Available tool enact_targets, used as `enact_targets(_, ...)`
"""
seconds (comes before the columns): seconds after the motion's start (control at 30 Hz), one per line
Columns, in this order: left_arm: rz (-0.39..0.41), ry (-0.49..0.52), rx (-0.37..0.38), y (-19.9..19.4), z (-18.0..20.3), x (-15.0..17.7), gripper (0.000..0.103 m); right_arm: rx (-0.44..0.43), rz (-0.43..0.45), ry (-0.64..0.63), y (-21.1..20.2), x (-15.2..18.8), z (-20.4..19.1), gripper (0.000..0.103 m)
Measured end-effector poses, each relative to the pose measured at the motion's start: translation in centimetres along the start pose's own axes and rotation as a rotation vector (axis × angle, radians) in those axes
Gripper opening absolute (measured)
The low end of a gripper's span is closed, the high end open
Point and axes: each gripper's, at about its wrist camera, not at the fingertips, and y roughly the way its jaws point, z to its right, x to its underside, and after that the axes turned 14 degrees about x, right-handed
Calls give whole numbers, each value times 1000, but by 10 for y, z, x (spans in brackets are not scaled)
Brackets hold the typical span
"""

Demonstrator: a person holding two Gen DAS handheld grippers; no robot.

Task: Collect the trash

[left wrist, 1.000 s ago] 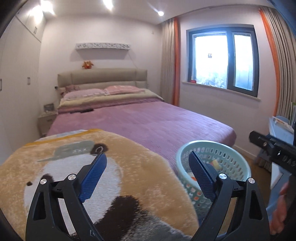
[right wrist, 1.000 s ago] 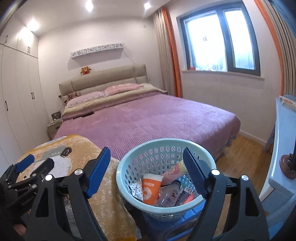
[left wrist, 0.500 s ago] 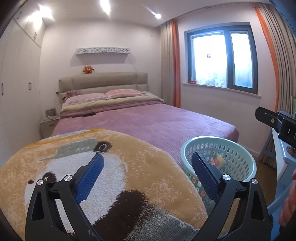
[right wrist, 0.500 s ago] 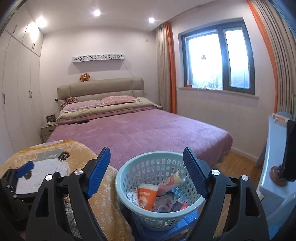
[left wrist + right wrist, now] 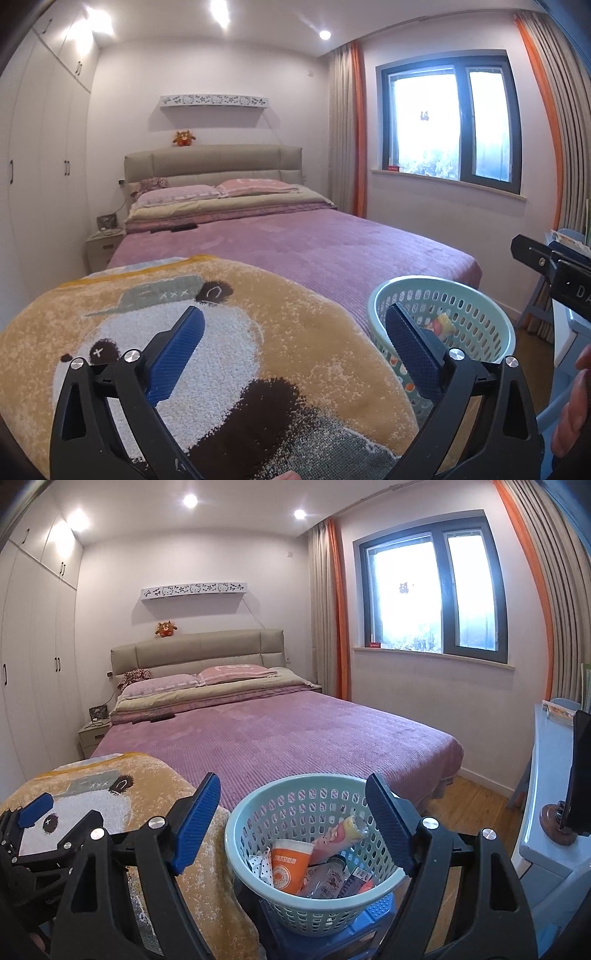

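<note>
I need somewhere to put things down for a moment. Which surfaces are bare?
The purple bedspread is bare from the dark items below the pillows to its foot. The panda blanket is bare. The basket is crowded with trash.

A blue stool (image 5: 373, 919) at lower centre carries the green basket (image 5: 258, 853); the purple bed (image 5: 280, 738) behind bears pillows (image 5: 236, 674).

Two wrist fisheyes face the bed (image 5: 295, 251) and window (image 5: 432, 587) — the left close over a panda blanket (image 5: 207, 354), the right nearer the basket (image 5: 314, 834); both share them.
</note>
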Motion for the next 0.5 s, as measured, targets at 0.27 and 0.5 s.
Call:
enact_targets(0.27,-12,13,-4,2,4,0,95,-4,-9,1,0,-1,0,77)
enact_targets(0.5,-17,0,-2,5,1,-1,95,-7,-20,1,2,0,0,77)
